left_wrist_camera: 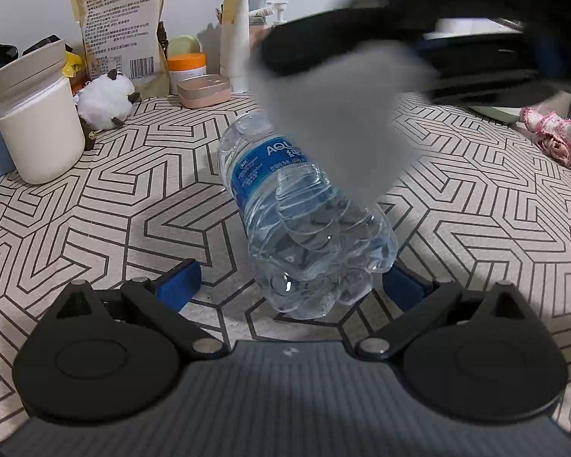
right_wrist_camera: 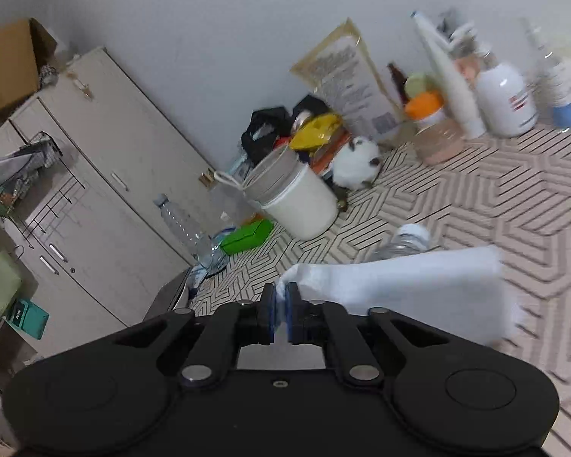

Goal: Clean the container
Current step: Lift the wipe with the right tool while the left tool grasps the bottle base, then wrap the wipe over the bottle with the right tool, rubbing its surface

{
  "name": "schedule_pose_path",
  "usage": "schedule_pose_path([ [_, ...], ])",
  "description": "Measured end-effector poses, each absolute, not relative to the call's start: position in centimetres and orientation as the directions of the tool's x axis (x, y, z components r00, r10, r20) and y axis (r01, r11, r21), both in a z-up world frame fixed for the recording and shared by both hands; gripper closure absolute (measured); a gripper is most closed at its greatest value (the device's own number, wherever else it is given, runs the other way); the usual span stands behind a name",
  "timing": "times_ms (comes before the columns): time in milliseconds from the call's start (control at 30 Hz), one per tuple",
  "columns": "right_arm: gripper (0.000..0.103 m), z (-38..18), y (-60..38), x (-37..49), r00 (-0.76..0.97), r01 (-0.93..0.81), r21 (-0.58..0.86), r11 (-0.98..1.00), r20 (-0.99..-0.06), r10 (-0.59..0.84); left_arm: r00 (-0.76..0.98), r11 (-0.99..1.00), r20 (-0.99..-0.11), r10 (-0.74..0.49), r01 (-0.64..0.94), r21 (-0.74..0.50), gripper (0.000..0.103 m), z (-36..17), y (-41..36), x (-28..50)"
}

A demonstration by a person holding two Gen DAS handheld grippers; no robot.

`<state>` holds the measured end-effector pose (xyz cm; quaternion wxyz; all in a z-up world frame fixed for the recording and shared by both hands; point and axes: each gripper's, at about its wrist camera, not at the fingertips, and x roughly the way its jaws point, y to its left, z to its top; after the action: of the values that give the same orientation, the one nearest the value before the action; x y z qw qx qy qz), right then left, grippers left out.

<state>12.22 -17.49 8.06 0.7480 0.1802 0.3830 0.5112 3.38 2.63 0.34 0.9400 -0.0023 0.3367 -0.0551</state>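
My right gripper [right_wrist_camera: 281, 302] was pinched on a corner of a white cloth [right_wrist_camera: 418, 289], the blue pads nearly together with only the fabric between them. The cloth hung out to the right of the jaws, blurred, over the patterned table [right_wrist_camera: 514, 198]. In the left wrist view the same cloth showed as a grey smear [left_wrist_camera: 338, 114] draped above the clear water bottle [left_wrist_camera: 297, 221], with the right gripper a dark blur at the top right. My left gripper [left_wrist_camera: 293, 282] had its blue pads [left_wrist_camera: 179, 278] set either side of the bottle's base; the bottle leaned away from the camera toward the far side, its blue label [left_wrist_camera: 259, 167] turned to the left. I could not tell whether the pads pressed on the plastic or stood just clear of it. From the right wrist, only the bottle's neck end [right_wrist_camera: 407, 238] peeked out beyond the cloth. A white jar [left_wrist_camera: 38, 129] with a grey lid stood on the table at the far left, a fluffy white toy [left_wrist_camera: 106, 99] just beside it. Against the far wall stood a printed pouch [left_wrist_camera: 122, 26], an orange-lidded tub [left_wrist_camera: 186, 68], a pink case [left_wrist_camera: 205, 91] and a white tube [left_wrist_camera: 236, 30]. A pink rag [left_wrist_camera: 552, 137] lay far right.
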Motion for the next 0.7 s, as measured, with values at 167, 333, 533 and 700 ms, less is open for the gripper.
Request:
schedule_pose_path([
  [167, 0.049, 7.0, -15.4, 14.6, 0.110, -0.570, 0.713, 0.409, -0.426, 0.898, 0.771, 0.993, -0.626, -0.119, 0.102, -0.063, 0.000, 0.4, 2.7, 3.2],
  [333, 0.036, 7.9, -17.4, 15.8, 0.120, -0.622, 0.670, 0.406, -0.432, 0.894, 0.768, 0.994, -0.632, -0.107, 0.103, -0.043, 0.000, 0.4, 1.8, 3.3],
  [533, 0.035, 7.4, -19.0, 16.4, 0.137, -0.658, 0.618, 0.430, -0.464, 0.875, 0.761, 0.995, -0.642, -0.087, 0.103, -0.013, 0.000, 0.4, 1.0, 3.7],
  [700, 0.034, 5.0, -19.3, 16.9, 0.133, -0.608, 0.630, 0.483, -0.519, 0.844, 0.760, 0.995, -0.644, -0.084, 0.097, -0.015, 0.000, 0.5, 1.7, 3.5],
])
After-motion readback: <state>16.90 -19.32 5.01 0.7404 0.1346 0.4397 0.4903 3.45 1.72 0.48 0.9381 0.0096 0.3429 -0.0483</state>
